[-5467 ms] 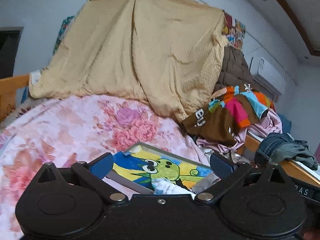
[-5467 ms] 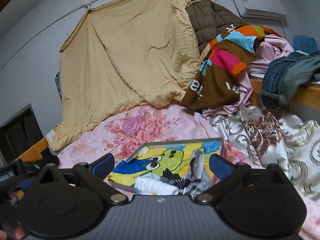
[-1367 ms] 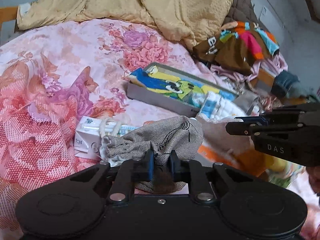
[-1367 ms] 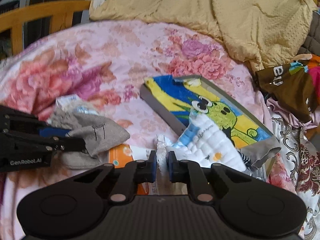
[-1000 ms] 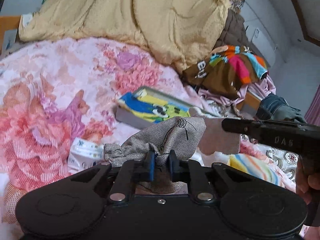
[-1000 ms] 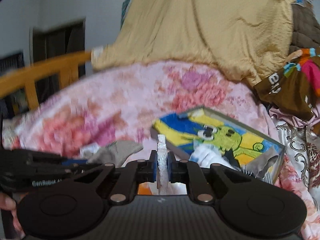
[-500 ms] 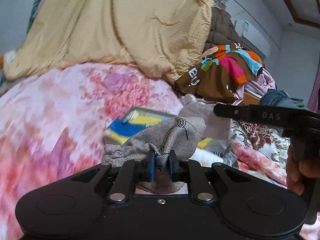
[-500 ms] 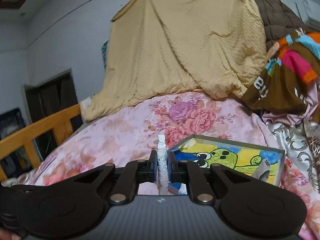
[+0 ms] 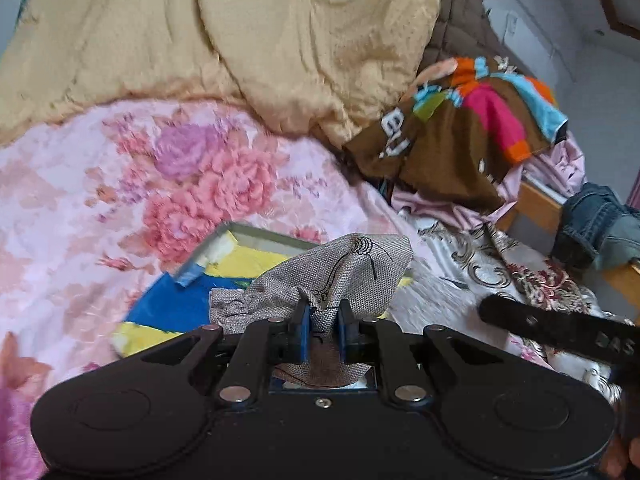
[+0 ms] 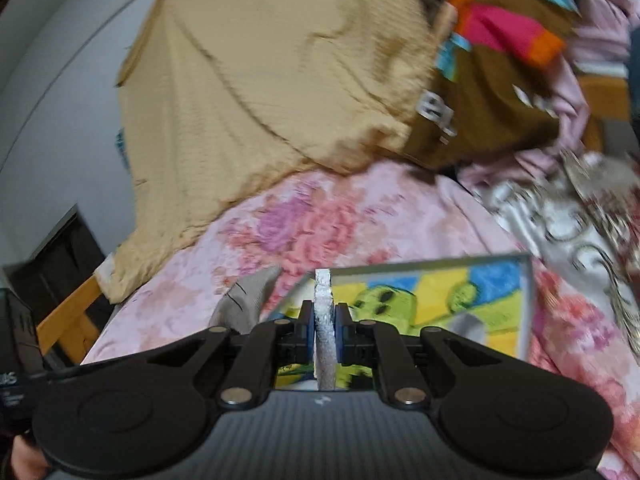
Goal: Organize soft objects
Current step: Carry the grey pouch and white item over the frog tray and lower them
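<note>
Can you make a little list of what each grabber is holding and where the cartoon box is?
left gripper: shut on a grey sock
right gripper: shut on a white cloth, seen edge-on
cartoon box: open, on the pink floral blanket, just ahead of both grippers
behind: tan quilt, brown striped garment

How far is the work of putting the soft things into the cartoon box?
Done: both pieces are picked up. In hand: the left gripper is shut on the grey sock, the right gripper on a white cloth, near the cartoon box. Left: releasing both into it.
</note>
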### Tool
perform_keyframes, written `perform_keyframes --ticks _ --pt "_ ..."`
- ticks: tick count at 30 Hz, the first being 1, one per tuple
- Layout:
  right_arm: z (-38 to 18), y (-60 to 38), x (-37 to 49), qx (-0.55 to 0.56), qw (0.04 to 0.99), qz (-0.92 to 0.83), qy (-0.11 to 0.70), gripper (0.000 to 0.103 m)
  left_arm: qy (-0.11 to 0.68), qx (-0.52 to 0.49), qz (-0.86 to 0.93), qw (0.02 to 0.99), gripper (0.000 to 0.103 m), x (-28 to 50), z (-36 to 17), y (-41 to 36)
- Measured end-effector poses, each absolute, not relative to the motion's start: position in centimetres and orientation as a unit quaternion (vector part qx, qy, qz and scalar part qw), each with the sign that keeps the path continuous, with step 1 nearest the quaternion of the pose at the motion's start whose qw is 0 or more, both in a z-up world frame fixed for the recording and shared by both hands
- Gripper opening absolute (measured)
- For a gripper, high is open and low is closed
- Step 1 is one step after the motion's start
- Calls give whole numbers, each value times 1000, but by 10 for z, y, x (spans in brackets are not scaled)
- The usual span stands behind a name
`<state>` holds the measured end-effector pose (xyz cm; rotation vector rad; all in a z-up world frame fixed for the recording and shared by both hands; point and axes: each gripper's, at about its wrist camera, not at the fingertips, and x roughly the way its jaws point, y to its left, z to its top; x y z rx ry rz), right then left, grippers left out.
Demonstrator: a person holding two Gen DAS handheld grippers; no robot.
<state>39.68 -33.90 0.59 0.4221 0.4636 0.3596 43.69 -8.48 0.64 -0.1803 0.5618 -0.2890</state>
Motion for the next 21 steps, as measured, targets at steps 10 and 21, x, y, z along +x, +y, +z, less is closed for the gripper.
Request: perform_keyframes --ticks 10,21 --pt "-20 -377 416 257 917 138 273 12 385 -40 -143 911 15 485 -18 -133" --pt "-30 -382 420 239 914 114 307 19 406 -55 -105 906 32 479 -20 -135"
